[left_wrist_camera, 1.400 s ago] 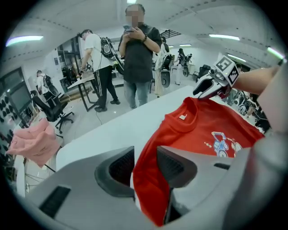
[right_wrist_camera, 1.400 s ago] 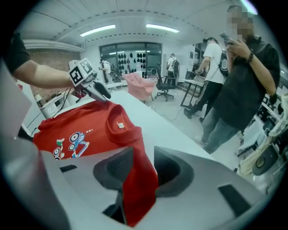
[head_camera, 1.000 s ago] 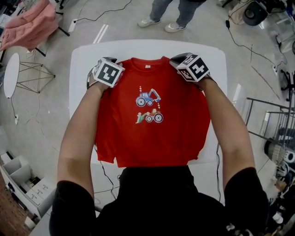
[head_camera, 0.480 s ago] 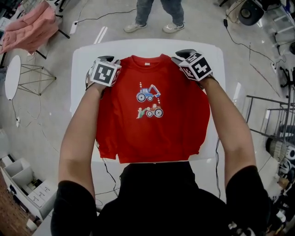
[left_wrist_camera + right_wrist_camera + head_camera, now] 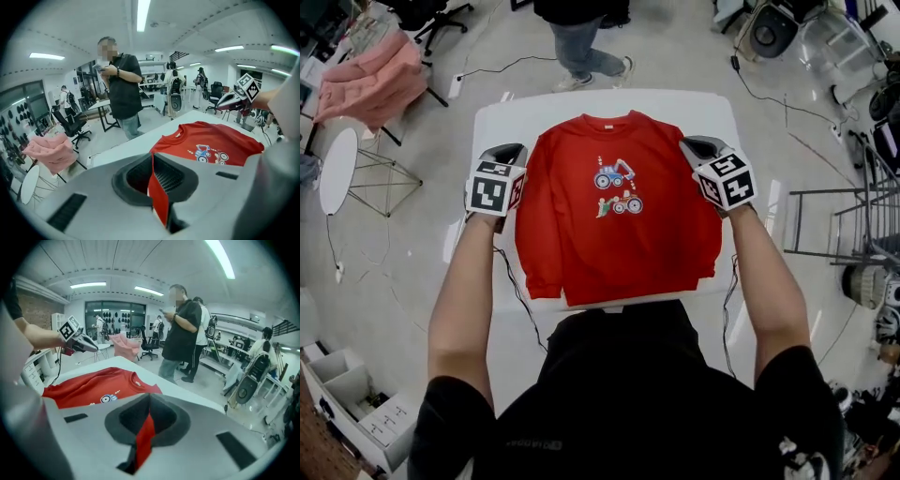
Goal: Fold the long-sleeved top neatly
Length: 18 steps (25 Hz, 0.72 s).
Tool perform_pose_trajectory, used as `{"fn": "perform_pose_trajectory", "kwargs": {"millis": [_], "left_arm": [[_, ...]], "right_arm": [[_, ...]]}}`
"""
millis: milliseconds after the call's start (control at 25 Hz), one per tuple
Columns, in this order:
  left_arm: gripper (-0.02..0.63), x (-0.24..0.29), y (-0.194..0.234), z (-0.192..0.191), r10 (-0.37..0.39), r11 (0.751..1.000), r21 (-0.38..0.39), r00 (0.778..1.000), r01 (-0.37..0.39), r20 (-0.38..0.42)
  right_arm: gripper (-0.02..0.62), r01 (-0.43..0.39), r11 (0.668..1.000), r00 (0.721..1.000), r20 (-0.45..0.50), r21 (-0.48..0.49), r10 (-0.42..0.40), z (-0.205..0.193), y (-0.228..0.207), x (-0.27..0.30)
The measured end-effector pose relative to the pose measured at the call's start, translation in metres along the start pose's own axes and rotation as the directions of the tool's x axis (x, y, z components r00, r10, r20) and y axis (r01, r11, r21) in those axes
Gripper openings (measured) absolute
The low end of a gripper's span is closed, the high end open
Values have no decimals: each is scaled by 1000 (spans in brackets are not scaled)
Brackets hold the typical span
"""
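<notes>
The white table (image 5: 492,117) carries the red long-sleeved top (image 5: 619,239), spread flat with its front up and its collar away from us. Our own dark shirt (image 5: 628,394) hides the table's near edge just below the hem. A person (image 5: 577,42) standing beyond the table is cut off at the frame's top.

The left gripper (image 5: 508,152) and right gripper (image 5: 698,145) sit at the top's two upper side edges. A second ago both were farther up, over the shoulders by the collar. Their jaws have just been closing, and each gripper view shows them pressed together on a thin strip of red cloth (image 5: 158,197). We cannot make out which part of the sleeve it is.

The vehicle print (image 5: 619,187) carries no legible words, and the white neck label (image 5: 607,126) is too small to read.
</notes>
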<state>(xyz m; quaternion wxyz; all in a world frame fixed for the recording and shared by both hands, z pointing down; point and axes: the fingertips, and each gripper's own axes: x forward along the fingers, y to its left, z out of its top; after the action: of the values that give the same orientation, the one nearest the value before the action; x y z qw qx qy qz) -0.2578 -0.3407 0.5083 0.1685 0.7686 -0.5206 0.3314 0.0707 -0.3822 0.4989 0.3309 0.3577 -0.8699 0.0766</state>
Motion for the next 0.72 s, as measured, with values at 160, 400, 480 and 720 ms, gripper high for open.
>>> {"fn": "perform_pose_trajectory", "kwargs": {"millis": [160,400,480,720], "left_arm": [[6,-52,-10,-19,-2,1000,17,998,1,60],[7,-94,-46,-78,-88,996,30,995,86,48],[7,-101,-57,-96,-100,994,41,994,98,42],[6,-123,-80,-134,-91,994,-61,994,95,68]], "right_arm": [[5,73,996,997,21,54,-75,-23,30,-57],[5,176,975,984,-8,133,-176,-80,73,-123],[5,219,966,976,-42,134,-215,-105,82,-143],[9,215,971,965,-173,104,-196,-175,116,-165]]}}
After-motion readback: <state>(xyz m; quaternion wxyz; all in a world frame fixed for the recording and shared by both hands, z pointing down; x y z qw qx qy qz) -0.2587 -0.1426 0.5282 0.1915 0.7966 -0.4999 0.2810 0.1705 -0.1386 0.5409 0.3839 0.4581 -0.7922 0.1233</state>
